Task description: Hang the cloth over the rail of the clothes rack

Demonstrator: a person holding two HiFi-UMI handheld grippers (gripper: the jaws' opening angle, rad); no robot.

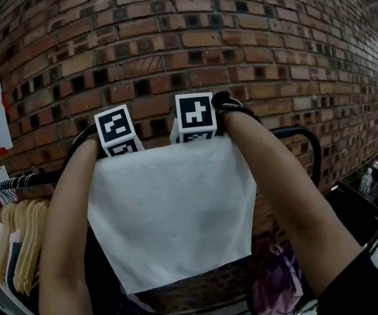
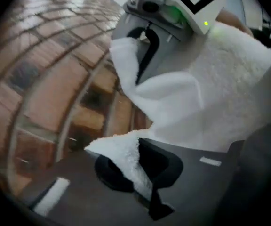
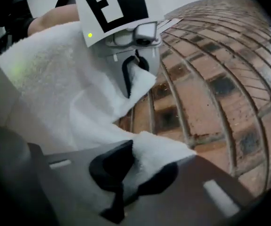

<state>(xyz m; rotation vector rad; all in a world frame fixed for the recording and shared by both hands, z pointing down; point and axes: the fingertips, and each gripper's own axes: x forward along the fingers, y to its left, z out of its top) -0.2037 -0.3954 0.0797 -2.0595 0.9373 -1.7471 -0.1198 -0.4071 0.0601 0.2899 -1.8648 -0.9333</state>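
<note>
In the left gripper view, the left gripper (image 2: 136,173) is pinched tight on one top corner of the white terry cloth (image 2: 220,93). In the right gripper view, the right gripper (image 3: 131,178) is clamped on the other corner. Only the head view gives me the whole picture. The cloth hangs flat between the two, its top edge level with the black metal rail (image 1: 297,130) of the clothes rack, before the red brick wall (image 1: 176,38). Pale wooden hangers (image 1: 23,245) hang at the left. There the marker cubes hide the jaws.
</note>
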